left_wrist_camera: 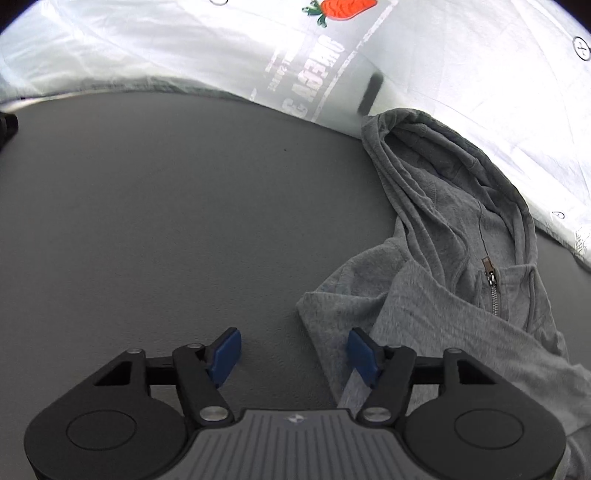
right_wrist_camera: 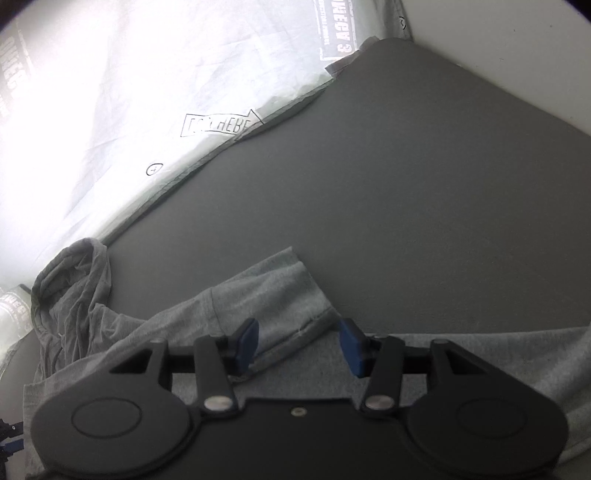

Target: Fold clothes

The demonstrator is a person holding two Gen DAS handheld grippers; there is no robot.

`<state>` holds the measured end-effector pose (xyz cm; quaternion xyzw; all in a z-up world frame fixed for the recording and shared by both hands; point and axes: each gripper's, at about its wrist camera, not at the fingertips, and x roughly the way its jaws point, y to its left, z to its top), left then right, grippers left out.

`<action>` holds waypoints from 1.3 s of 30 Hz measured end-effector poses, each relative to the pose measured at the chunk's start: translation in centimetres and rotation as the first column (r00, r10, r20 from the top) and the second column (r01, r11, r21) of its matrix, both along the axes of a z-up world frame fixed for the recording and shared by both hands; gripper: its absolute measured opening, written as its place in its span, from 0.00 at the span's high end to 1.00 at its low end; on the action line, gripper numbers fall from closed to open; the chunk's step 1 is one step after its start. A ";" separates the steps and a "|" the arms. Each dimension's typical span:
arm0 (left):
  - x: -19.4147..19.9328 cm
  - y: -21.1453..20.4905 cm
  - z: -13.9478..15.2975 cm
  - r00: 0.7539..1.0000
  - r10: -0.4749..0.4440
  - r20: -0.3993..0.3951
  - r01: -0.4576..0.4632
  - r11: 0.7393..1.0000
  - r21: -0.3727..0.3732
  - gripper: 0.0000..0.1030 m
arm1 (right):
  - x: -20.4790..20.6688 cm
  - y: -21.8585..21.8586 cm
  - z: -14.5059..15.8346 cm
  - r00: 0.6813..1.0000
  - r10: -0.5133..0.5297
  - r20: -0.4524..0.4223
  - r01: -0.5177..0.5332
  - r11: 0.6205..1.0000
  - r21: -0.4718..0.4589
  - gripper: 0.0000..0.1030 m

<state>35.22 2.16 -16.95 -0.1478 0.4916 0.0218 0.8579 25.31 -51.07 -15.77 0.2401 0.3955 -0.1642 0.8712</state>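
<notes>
Nearest my left wrist camera sits the left gripper (left_wrist_camera: 293,349), a black two-finger claw with blue pads, jaws apart and grasping nothing; one pad hangs over the bare dark grey tabletop (left_wrist_camera: 155,206), the other over the edge of the grey cotton zip hoodie (left_wrist_camera: 461,295). I see a flat corner of that hoodie lying between the pads, though neither pad presses on it.

On my right wrist view the right gripper (right_wrist_camera: 299,343) is the same build, also released, its jaws spread over a sleeve (right_wrist_camera: 280,295) that lies folded across the body of the garment. I cannot tell whether the pads touch the cloth.

I read the hoodie as heathered light grey, spread on the table with its hood (left_wrist_camera: 436,177) crumpled in deep folds toward the far edge. A short metal zipper (left_wrist_camera: 493,288) runs down from the collar, its pull at the top. The hem and lower body run out of both views, hidden under the gripper housings.

Behind the table hangs a crinkled white plastic sheet (left_wrist_camera: 147,48) with an orange carrot print (left_wrist_camera: 347,9) and grey lettering I cannot fully read; glare washes out much of it.
</notes>
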 end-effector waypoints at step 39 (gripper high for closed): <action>-8.8 1.2 4.8 0.982 -0.032 0.184 -0.011 0.973 0.229 0.47 | 0.7 26.2 8.9 0.776 0.608 0.167 -0.458 0.726 -0.514 0.92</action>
